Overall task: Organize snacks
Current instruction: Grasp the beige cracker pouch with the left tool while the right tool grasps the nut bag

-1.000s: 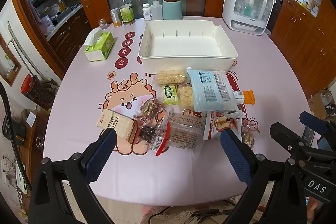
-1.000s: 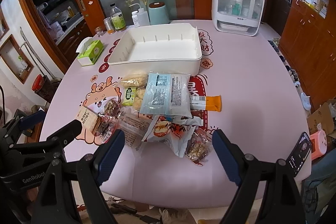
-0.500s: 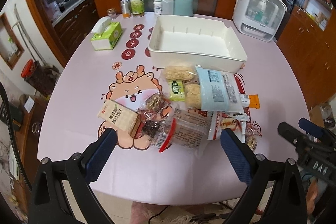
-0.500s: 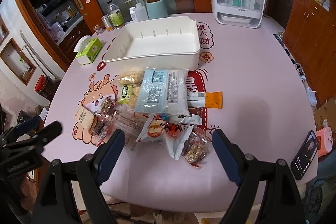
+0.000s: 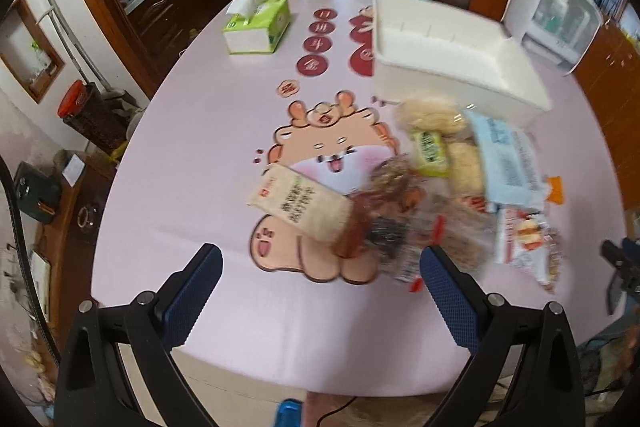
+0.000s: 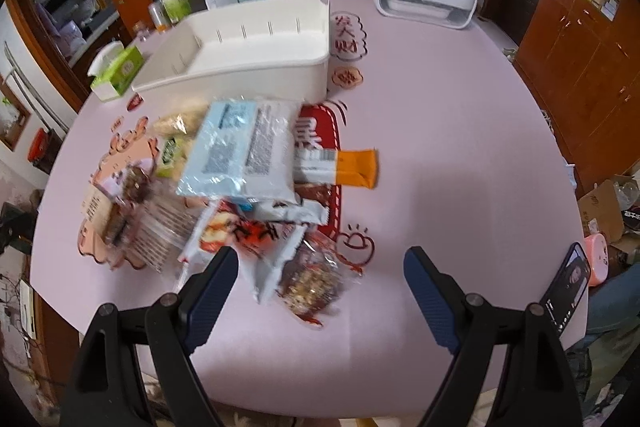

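Both the left gripper (image 5: 320, 291) and right gripper (image 6: 320, 291) hover spread and empty over the near table edge, likely pre-grasp, while the snacks (image 6: 236, 163) lie heaped just before the empty white bin (image 6: 256, 67).

Soft, even indoor light. Motion blur smears the snack pile (image 5: 440, 195) in both views. Fisheye bends and darkens the corners.
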The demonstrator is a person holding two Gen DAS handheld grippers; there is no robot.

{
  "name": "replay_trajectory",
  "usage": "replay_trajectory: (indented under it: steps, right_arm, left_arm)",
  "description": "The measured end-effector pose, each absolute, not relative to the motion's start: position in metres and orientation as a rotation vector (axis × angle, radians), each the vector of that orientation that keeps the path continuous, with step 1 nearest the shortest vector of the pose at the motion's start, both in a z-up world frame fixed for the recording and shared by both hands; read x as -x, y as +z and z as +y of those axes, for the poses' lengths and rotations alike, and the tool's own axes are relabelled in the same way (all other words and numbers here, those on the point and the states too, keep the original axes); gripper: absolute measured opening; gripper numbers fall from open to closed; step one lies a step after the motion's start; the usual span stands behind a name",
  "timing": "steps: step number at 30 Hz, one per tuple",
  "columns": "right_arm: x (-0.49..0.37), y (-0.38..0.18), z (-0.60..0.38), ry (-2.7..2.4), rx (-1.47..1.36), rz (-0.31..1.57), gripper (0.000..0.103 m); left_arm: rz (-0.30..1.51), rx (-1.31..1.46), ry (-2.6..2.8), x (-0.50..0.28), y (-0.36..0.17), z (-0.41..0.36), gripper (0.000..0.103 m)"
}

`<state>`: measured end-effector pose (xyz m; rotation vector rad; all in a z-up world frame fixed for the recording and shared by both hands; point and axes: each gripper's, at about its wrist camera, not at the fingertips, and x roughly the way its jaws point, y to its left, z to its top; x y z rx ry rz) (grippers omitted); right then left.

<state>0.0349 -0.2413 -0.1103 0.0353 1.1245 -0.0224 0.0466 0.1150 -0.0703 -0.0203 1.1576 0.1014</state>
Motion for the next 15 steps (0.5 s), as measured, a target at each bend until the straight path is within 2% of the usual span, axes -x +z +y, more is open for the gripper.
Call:
replay_trajectory:
  steps: [4,15]
  right_arm:
    - [-0.031,-0.127,-0.248,0.003,-0.026,1.162,0.084]
    - [-0.044,-0.182,-0.271,-0.080,-0.164,1.304,0.083]
  left_arm:
    - [1.215,0.001,0.125,-0.061,-0.100,0.125,0.099]
    - [1.353,0.284,0.271,-0.107,-0.172,0.184,0.099]
